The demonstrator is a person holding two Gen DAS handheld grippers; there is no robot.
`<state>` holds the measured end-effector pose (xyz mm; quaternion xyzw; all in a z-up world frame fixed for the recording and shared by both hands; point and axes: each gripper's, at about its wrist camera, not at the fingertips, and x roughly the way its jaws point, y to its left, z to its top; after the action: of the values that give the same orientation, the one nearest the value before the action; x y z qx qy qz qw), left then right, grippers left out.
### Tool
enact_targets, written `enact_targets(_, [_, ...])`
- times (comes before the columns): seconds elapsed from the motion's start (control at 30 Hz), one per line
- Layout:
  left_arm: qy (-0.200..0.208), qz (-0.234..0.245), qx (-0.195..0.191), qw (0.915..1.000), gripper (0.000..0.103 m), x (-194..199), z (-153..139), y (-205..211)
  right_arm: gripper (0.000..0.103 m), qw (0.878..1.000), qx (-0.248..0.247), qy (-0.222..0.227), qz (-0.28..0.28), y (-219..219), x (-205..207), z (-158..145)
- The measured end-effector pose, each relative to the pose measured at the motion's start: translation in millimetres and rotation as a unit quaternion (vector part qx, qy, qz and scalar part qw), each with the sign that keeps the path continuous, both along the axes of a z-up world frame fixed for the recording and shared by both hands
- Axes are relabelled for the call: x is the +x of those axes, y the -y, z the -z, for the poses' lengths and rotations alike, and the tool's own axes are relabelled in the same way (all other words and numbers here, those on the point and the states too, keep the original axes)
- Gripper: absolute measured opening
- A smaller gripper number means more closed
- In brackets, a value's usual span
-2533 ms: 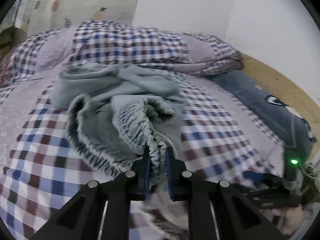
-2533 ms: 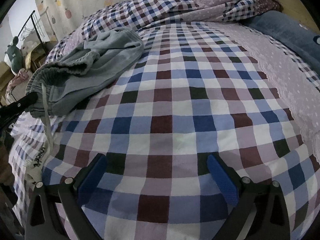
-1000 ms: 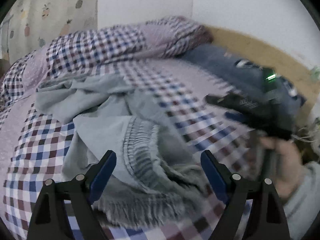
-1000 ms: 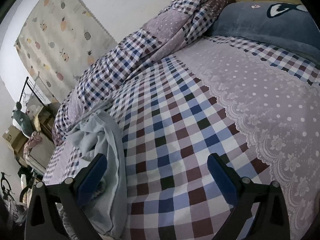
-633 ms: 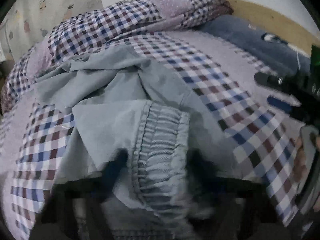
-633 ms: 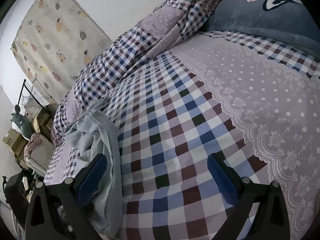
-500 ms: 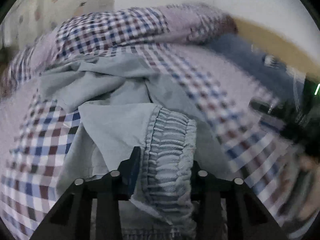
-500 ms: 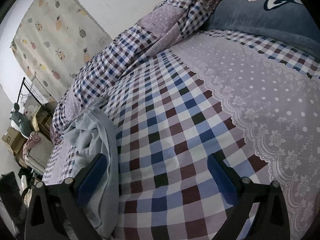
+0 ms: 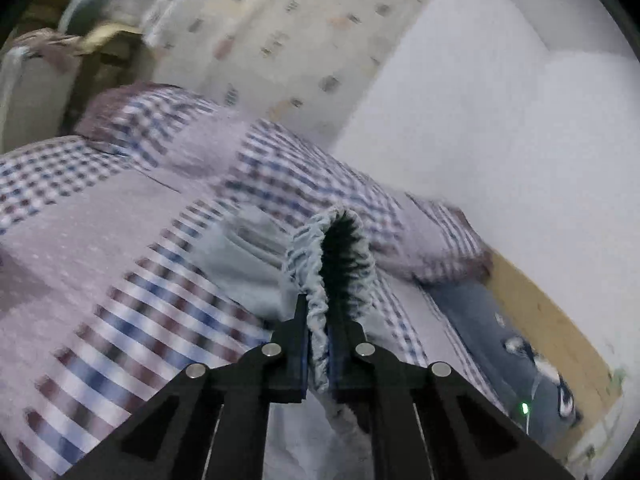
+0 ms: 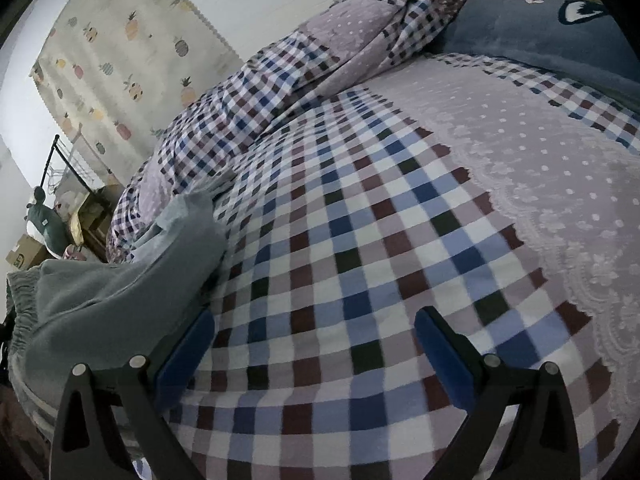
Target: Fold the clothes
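Jaws of the left gripper (image 9: pixel 318 332) are pinched tight on the gathered elastic waistband of the grey trousers (image 9: pixel 256 276), lifting that edge into an open loop above the checked bed cover (image 10: pixel 360 248); the view is tilted and blurred. Right gripper (image 10: pixel 314 346) hovers low over the cover, jaws spread wide and empty, the trousers lying bunched at its near left.
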<state>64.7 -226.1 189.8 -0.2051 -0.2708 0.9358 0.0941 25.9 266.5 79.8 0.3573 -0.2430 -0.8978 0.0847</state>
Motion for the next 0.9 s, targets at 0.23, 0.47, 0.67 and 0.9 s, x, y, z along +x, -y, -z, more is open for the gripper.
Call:
enact_targets(0.23, [-0.012,-0.143,-0.003,0.9897,0.005,-15,-12,144,0.103,1.0,0.01,0.003,-0.026,30,-9,6])
enact_targets(0.47, [0.137,-0.251,-0.04,0.9575,0.006,-34,57,248,0.103,0.998,0.022,0.004,-0.054,59,-17,13])
enact_targets(0.67, [0.102,-0.236,-0.017,0.9662,0.071,15,75,241,0.103,0.996,0.035,0.005,-0.076,76,-17,19])
enact_targets(0.9, [0.113,-0.176,0.028,0.9775,0.082,75,88,196,0.103,0.995,0.044,-0.001,-0.095,89,-12,17])
